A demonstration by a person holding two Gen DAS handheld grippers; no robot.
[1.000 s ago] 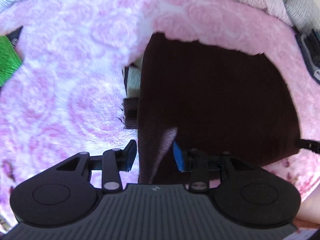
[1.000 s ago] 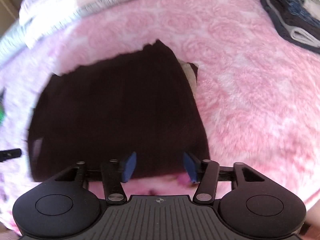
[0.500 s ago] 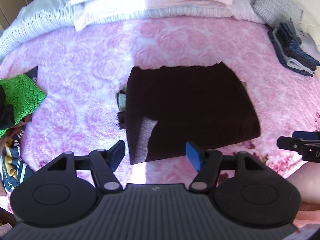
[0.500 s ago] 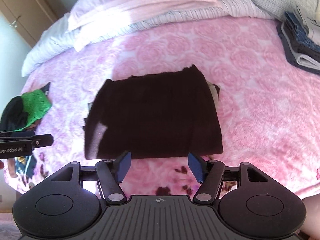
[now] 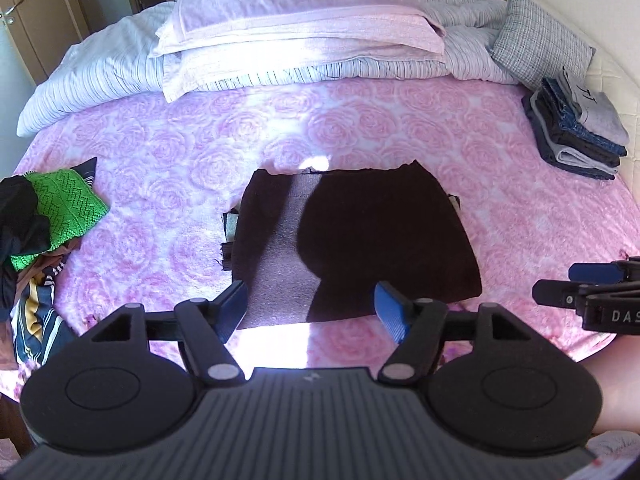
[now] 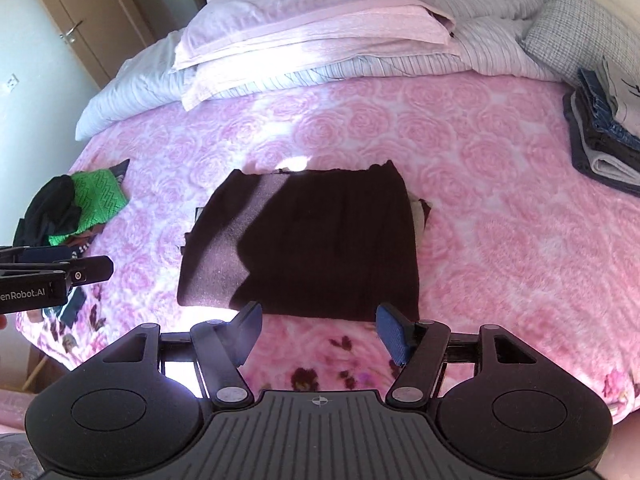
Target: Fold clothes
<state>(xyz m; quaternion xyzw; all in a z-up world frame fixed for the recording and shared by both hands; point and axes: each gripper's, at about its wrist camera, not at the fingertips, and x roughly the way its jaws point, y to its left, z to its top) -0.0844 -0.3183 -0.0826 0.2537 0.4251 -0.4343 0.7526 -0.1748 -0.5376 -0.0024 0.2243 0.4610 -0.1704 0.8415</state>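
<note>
- Dark maroon folded garment (image 5: 352, 240) lies flat, roughly square, mid-bed on the pink rose-patterned fleece blanket (image 5: 200, 152); a pale layer peeks out at its sides (detail unclear).
- Left gripper (image 5: 310, 308): jaws just opened, apart, nothing between.
- Right gripper (image 6: 318, 330): likewise.
- Green knit (image 5: 66, 204) partly cut off at the frame edge.

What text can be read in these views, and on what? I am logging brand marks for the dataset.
"DAS": cut-off white lettering on the black right gripper, left wrist view.
"enRobot.AI": cut-off white lettering on the black left gripper, right wrist view.
Dark mark on the grey folded garment topping the stack: unreadable.
</note>
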